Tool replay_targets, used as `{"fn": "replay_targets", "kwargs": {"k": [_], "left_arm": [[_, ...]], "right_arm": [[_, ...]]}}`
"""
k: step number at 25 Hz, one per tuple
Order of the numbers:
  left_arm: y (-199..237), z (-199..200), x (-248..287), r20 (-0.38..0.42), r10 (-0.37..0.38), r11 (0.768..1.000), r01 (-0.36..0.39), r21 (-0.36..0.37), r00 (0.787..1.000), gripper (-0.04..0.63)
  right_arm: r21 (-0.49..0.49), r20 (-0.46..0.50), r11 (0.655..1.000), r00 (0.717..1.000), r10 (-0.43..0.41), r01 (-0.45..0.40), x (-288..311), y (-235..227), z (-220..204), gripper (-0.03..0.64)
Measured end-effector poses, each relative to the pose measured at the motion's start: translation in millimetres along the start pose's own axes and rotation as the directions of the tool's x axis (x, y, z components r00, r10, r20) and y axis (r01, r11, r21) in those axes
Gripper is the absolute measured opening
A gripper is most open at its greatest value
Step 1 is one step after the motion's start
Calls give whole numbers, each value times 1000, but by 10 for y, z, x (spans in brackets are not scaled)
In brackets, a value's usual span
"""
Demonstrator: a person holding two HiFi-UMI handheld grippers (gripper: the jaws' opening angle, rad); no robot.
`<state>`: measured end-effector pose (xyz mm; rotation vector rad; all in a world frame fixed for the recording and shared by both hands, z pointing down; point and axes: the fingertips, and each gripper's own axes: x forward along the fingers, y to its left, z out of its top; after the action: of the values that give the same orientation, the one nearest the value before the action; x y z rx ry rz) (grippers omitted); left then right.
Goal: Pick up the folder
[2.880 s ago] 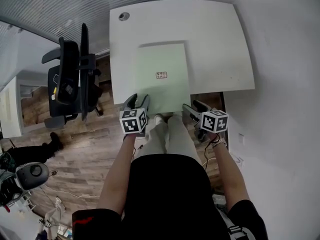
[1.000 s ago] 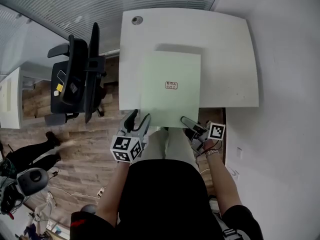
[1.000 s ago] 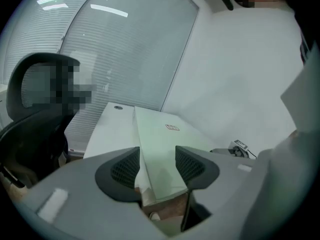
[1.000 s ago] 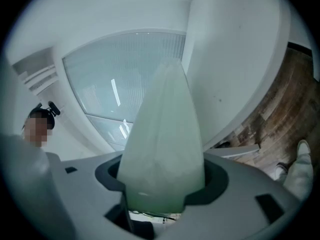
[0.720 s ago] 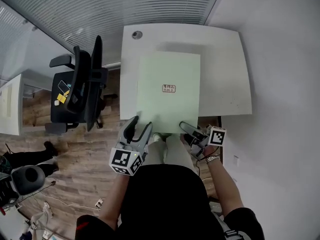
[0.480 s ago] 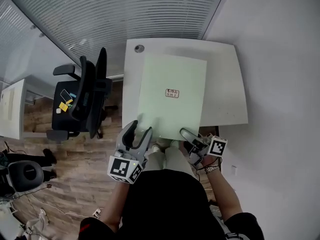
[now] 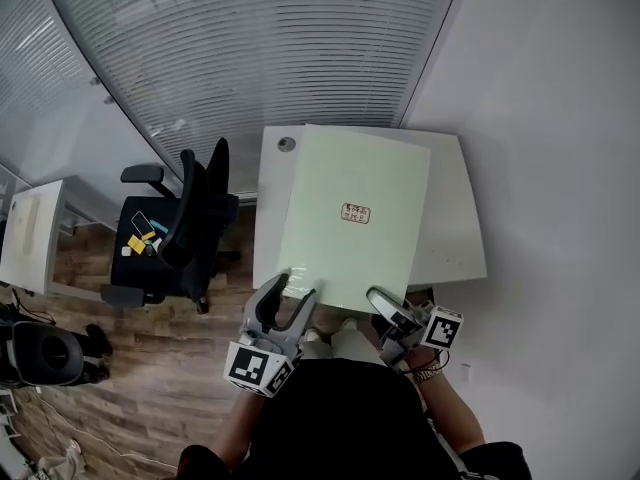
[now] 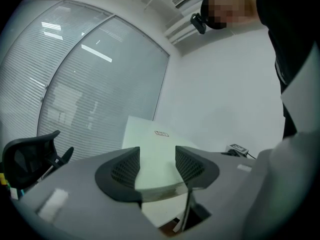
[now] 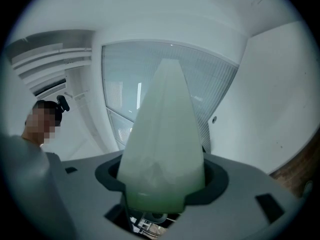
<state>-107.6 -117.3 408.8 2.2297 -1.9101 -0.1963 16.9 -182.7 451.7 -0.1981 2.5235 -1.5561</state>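
Observation:
The pale green folder [image 7: 350, 218], with a small label [image 7: 355, 213] on its face, is held above the white table [image 7: 452, 238], sloping away from me. My right gripper [image 7: 379, 299] is shut on its near right edge; in the right gripper view the folder [image 9: 162, 144] fills the gap between the jaws of that gripper [image 9: 162, 179]. My left gripper [image 7: 293, 289] is open at the near left edge. In the left gripper view the folder [image 8: 150, 139] lies between the spread jaws of the left gripper [image 8: 156, 156] with a gap on each side.
A black office chair [image 7: 190, 233] stands left of the table. A round cable hole [image 7: 287, 144] sits at the table's far left corner. A glass wall with blinds [image 7: 260, 48] runs behind, a white wall [image 7: 550, 168] on the right. Another desk [image 7: 25, 238] is far left.
The folder has come up off the table, now held sloping by the right gripper. The left gripper has moved forward until its open jaws straddle the near left edge.

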Motion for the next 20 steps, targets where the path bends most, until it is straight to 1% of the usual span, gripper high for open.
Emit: {"fn": "replay_targets", "kwargs": {"k": [2,4,8,10,13,17,20], "left_arm": [[-94,79,-38,20,-16,999,15,35,1000,224],[-188,211,-86,50,-30,997,26,66,998,224],[-251,447,-178,94,-26,995,16,102,995,225],[-264,525,-216,113,-19,994,7,112,993,224],[-295,679,-228,171,-26,993,7,116,985,224],[-340,628,-257,153,-41,992,21,128,987,224],[-423,561,-298,129,-52,992,37,116,990,225]], "right_arm": [[-14,26,1000,1000,10,-10,0,130,45,301],[-39,52,999,998,37,-35,5,312,96,301],[-105,85,992,994,74,-65,46,622,138,301],[-103,98,992,992,79,-69,33,701,106,301],[-93,114,993,989,89,-78,-4,767,71,301],[-107,131,992,988,84,-70,-68,806,51,301],[-119,141,990,986,87,-71,-132,880,58,301]]}}
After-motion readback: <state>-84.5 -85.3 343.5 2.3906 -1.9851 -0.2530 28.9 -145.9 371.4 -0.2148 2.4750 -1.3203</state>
